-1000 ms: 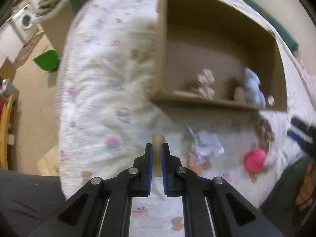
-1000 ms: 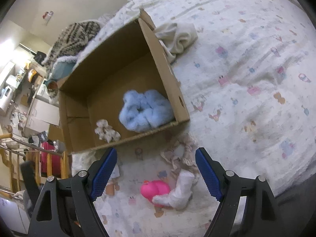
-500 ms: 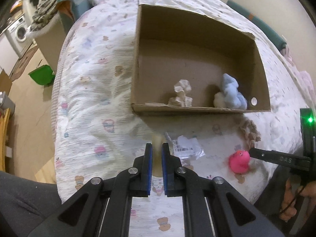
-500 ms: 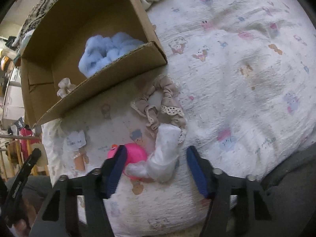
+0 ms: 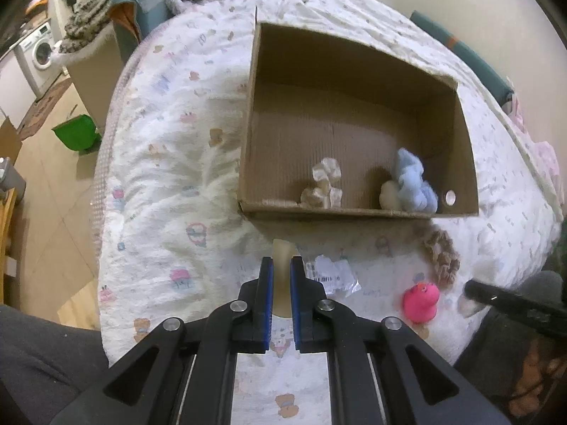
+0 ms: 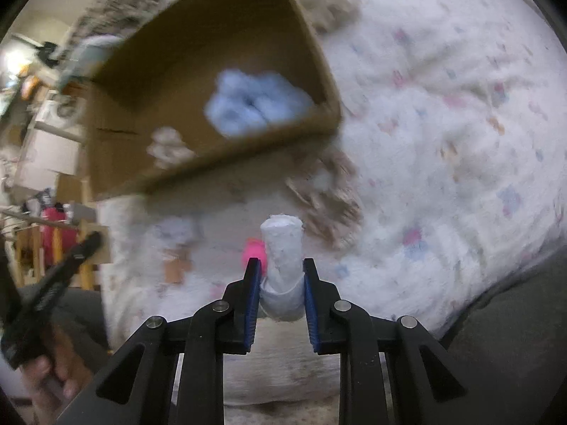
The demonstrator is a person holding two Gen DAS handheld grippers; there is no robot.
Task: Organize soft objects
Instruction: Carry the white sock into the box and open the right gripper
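Over the bed (image 5: 159,163), the right hand-held gripper (image 6: 280,276) clamps a white rolled sock (image 6: 282,255), just in front of the cardboard box (image 6: 320,81). The left hand-held gripper (image 5: 281,276) pinches a cream soft piece (image 5: 281,258).

cardboard box (image 5: 248,134) open-topped, far half bare, near wall (image 5: 336,214) blocking low entry

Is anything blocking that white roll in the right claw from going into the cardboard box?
Only the cardboard box's near wall, which the white roll in the right gripper must clear. The beige scrunchie lies off to the right. The box is open on top.
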